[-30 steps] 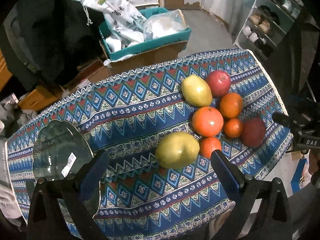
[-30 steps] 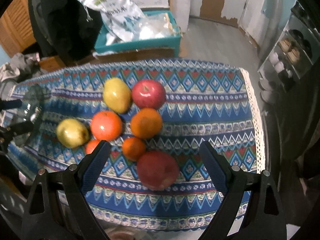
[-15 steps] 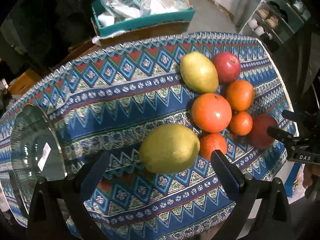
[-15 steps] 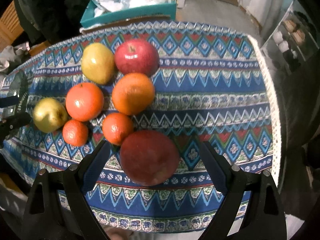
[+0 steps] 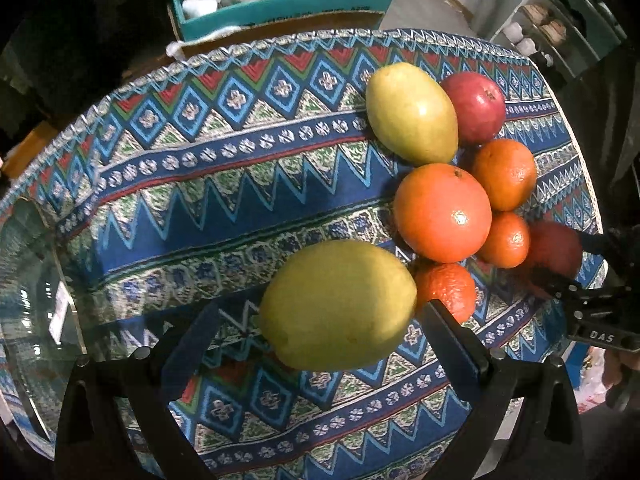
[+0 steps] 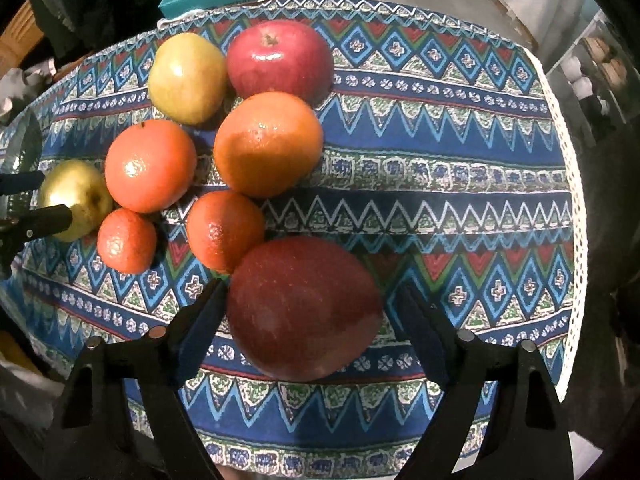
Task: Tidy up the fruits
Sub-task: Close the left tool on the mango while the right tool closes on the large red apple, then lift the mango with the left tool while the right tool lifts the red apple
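1. The glass plate (image 5: pixel 28 300) is cut off at the left frame edge.
2. The left gripper (image 5: pixel 320 340) is released, straddling the pear (image 5: pixel 338 304).
3. The right gripper (image 6: pixel 308 320) is closing around the dark apple (image 6: pixel 304 308) on the desk (image 6: pixel 440 160); pad contact is unclear.

Both grippers have come down toward the table since a second ago. The green pear (image 5: pixel 338 304), then ahead of the left gripper (image 5: pixel 316 336), now sits between its jaws. The dark red apple (image 6: pixel 304 308) now fills the gap of the right gripper (image 6: pixel 310 320), whose jaws are closing, narrower than before.
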Tool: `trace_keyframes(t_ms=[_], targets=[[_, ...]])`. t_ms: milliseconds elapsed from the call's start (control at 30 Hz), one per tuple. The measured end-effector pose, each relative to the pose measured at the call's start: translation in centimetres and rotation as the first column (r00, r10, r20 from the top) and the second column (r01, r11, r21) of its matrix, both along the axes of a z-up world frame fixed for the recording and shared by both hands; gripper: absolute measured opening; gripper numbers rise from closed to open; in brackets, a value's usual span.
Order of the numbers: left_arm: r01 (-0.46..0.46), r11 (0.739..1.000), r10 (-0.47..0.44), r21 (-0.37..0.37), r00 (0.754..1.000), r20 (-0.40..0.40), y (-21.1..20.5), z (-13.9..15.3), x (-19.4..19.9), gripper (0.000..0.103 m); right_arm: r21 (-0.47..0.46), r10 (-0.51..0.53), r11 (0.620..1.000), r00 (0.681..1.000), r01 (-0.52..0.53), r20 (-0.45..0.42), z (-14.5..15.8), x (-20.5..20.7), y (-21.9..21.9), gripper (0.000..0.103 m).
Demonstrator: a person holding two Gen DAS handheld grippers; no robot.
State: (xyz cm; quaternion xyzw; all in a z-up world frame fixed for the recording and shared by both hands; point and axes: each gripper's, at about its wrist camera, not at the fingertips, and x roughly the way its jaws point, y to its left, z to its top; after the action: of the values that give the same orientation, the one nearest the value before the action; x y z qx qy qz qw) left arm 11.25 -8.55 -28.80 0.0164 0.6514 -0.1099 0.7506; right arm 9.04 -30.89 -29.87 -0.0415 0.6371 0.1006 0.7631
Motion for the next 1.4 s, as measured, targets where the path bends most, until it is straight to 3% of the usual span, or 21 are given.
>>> trace_keyframes(t_ms=[233, 333, 733, 1133, 1400], targets=[[0.026, 1.0, -0.026, 0.012, 1.0, -0.014, -0.7, -1.2, 0.6, 0.099, 0.004, -0.003, 1.0, 1.0, 0.003, -0.012, -0.5, 0.2, -0.1, 0.078], [0.031, 0.999, -0.032, -0.024, 0.999, -0.039, -0.9, -1.9, 0.8, 0.087, 0.003, 0.001, 1.0, 1.0, -0.001, -0.007, -1.3, 0.1, 0.3, 0.078], [0.082, 0.997, -0.082, 0.001, 0.996, 0.027, -1.8, -1.8, -0.6, 0.086, 0.002, -0.013, 1.0, 0.999, 0.012, 0.043, 0.0, -0.6, -0.1, 0.077], [0.062, 0.998, -0.066, 0.029, 0.986, 0.152, 0.0, 2.0, -2.6, 0.085, 0.001, 0.004, 1.0, 0.987, -0.004, 0.159, 4.2, -1.2, -0.4, 0.077], [0.052, 0.998, -0.055, 0.02, 0.972, 0.23, 1.1, 5.4, -3.0, 0.085, 0.027, 0.034, 0.999, 0.967, -0.042, 0.253, 7.5, -2.2, 1.9, 0.077]])
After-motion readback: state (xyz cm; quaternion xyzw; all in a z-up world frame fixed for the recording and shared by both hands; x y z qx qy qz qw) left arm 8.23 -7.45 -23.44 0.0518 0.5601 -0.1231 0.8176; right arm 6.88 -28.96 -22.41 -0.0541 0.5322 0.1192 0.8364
